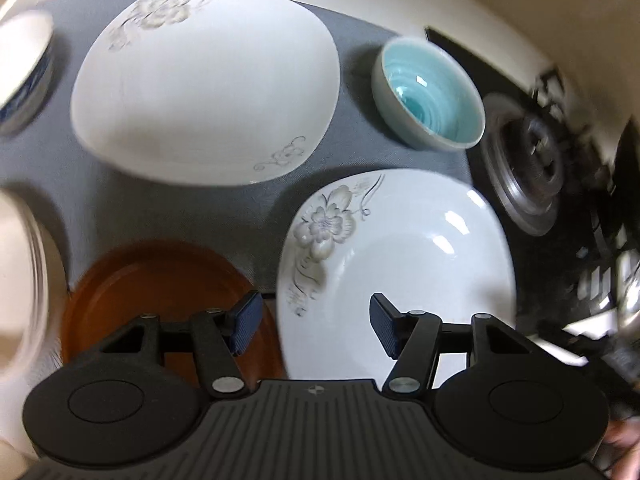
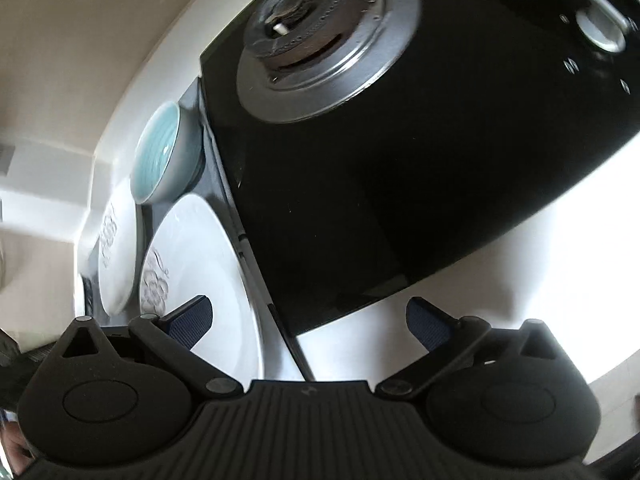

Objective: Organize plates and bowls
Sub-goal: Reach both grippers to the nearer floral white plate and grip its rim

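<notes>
Risk here sits mostly at the near plate's [image 1: 400, 248] left rim: the left gripper [image 1: 316, 326] hangs over it with its jaws partly apart and nothing pinched between the blue pads [image 1: 246, 326], one pad over the brown dish [image 1: 160, 280] and the other over the plate's well. A glazed, sloping rim gives thin purchase, so a shallow bite could, I judge, let the plate slide out or tip as it lifts. Because the brown dish lies just beside that rim, the left pad might catch it and drag it along. The plate also lies just beside the black hob [image 2: 400, 184], whose burner [image 2: 320, 40] stands near, so a swing that way could knock ceramic on metal. The teal bowl [image 1: 430, 94] stands upright beyond the plate, near enough to be struck by a careless lift. The right gripper [image 2: 310, 322] is wide open and empty, over the counter [image 2: 440, 280] by the hob's corner, with its left pad against the plate's edge in that view; I cannot tell whether it touches. The plate lies flat and face up on the grey mat [image 1: 160, 208]. It is a rounded square with no strong long axis. In the left view its flower motif sits at the upper left, toward the big plate [image 1: 204, 80], which lies farther back. Another bowl [image 1: 24, 72] shows blurred at the far left.
</notes>
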`<action>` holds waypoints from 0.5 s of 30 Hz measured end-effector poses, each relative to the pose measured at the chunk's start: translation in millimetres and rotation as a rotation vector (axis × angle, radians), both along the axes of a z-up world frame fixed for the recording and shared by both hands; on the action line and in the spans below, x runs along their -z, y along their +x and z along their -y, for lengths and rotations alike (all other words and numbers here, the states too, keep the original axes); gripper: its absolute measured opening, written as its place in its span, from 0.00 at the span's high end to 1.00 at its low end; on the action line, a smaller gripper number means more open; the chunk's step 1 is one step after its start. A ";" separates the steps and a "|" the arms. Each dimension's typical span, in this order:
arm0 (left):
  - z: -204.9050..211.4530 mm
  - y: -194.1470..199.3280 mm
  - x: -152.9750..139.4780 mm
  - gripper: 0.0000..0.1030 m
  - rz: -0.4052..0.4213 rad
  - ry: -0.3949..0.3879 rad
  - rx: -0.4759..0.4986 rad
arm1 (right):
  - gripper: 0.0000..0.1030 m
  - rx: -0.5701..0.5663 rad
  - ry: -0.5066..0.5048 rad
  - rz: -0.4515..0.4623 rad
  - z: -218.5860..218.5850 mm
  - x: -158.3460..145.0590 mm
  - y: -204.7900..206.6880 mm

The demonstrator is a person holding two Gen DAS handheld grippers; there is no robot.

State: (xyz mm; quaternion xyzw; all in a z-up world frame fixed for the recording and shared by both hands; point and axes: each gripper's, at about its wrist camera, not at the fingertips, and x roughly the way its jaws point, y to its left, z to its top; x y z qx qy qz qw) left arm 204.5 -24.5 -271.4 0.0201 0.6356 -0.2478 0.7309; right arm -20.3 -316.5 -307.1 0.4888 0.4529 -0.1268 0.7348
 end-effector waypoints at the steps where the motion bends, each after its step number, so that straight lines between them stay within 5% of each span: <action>1: 1.4 0.3 0.3 0.40 0.001 0.002 0.013 | 0.00 -0.010 -0.009 0.006 -1.2 1.1 0.8; 8: 8.1 14.6 13.5 0.39 -0.056 0.005 -0.002 | 0.06 -0.060 -0.034 0.064 -9.7 -6.1 10.3; 10: 11.2 14.2 18.3 0.41 -0.053 0.014 0.022 | 0.25 -0.075 -0.032 0.072 -8.7 -6.9 14.7; 15: 17.4 11.4 28.9 0.54 -0.056 0.048 0.051 | 0.42 -0.112 -0.053 0.075 -9.7 -6.7 32.7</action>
